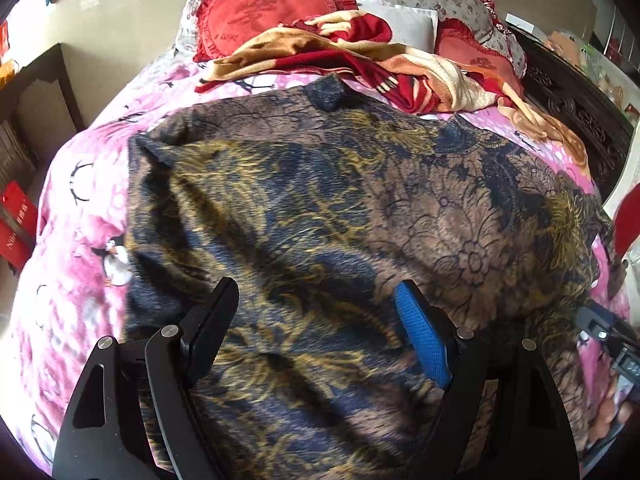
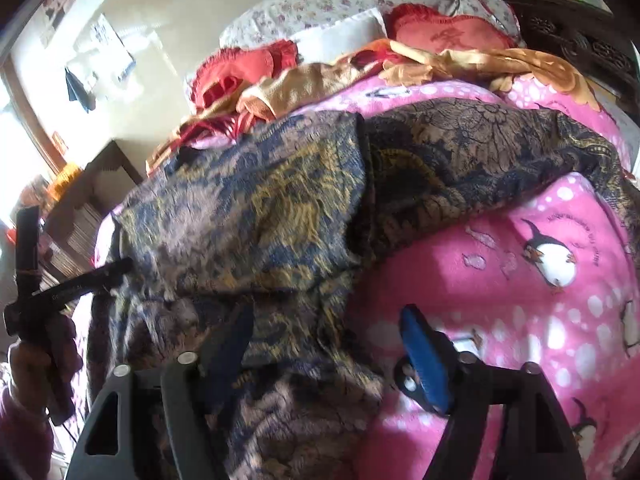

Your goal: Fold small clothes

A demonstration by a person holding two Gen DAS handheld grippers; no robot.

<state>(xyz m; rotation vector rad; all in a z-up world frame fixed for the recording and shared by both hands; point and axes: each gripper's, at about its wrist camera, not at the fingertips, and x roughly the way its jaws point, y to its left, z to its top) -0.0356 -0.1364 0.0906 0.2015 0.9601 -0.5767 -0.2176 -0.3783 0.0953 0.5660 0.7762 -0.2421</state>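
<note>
left tongs (image 1: 316, 312): spread wide, holding nothing, above the patterned garment (image 1: 340, 220) on my pink bed blanket (image 1: 80, 240). right tongs (image 2: 328, 328): equally parted, empty, straddling its hem. risk: pinching blanket along with cloth.
</note>
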